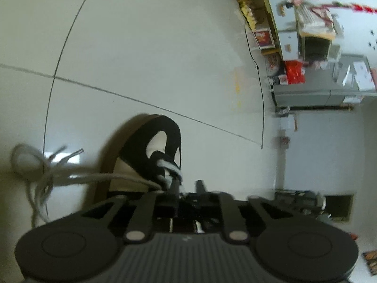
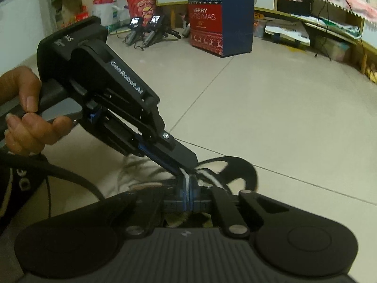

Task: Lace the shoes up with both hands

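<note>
On tiled floor (image 2: 294, 118), black-and-white shoe (image 1: 150, 151) lying toe away, right under both tools. Right gripper (image 2: 187, 188) clenched on white lace (image 2: 187, 176), blue pads pinching it just above shoe. Left gripper (image 2: 181, 162) reaching in from left, tip touching same lace; cannot tell whether pinched or loose. Hand (image 2: 26, 115) wrapped round left tool's handle. Loose lace ends (image 1: 40, 165) trailing off shoe's left side, blurred. Christmas box (image 2: 219, 18) well behind.

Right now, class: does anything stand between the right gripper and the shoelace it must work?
Nothing visible does. The right gripper is already shut on the white shoelace above the black shoe. The left gripper reaches in from the left, beside that strand, not blocking it.
</note>
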A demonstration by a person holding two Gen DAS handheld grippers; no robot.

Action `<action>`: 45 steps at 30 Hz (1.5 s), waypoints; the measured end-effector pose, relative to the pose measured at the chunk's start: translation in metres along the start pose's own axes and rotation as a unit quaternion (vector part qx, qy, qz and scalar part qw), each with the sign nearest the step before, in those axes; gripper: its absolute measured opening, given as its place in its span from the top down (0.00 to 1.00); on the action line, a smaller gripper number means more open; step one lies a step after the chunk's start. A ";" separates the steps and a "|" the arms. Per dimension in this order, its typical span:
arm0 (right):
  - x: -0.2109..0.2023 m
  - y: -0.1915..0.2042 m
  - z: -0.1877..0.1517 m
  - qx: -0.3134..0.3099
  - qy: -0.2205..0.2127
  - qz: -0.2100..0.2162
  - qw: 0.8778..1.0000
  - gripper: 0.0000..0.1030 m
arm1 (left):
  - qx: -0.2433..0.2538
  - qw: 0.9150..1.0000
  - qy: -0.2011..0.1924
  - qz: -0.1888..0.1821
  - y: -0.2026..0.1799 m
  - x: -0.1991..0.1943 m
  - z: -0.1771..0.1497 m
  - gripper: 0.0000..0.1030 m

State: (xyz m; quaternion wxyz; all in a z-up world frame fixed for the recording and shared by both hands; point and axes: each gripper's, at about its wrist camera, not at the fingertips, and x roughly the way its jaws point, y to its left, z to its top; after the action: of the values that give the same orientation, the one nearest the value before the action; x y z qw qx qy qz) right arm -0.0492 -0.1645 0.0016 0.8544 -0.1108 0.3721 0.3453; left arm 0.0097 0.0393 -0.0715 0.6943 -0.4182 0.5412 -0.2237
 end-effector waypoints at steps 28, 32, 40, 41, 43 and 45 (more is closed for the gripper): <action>-0.157 -0.083 -0.012 -0.265 0.177 -0.201 0.926 0.97 | 0.271 0.950 0.069 0.140 -0.045 0.002 -0.038 0.23; -0.157 -0.081 -0.001 -0.286 0.184 -0.200 0.919 0.97 | 0.285 0.944 0.070 0.153 -0.045 -0.005 -0.039 0.24; -0.153 -0.075 0.015 -0.340 0.204 -0.187 0.899 0.97 | 0.292 0.938 0.076 0.169 -0.045 -0.006 -0.040 0.32; -0.153 -0.075 0.017 -0.340 0.207 -0.187 0.898 0.97 | 0.298 0.937 0.075 0.168 -0.047 -0.007 -0.040 0.32; -0.151 -0.075 0.018 -0.343 0.210 -0.187 0.896 0.97 | 0.314 0.931 0.068 0.171 -0.051 -0.010 -0.042 0.32; -0.148 -0.073 0.019 -0.345 0.212 -0.184 0.896 0.97 | 0.326 0.927 0.061 0.172 -0.053 -0.014 -0.043 0.32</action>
State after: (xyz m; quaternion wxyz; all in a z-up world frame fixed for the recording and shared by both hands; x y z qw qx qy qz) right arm -0.0615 -0.2849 0.1159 0.7116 -0.5357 0.3753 0.2567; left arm -0.0275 0.0063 -0.0231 0.7858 -0.0542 0.5436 -0.2901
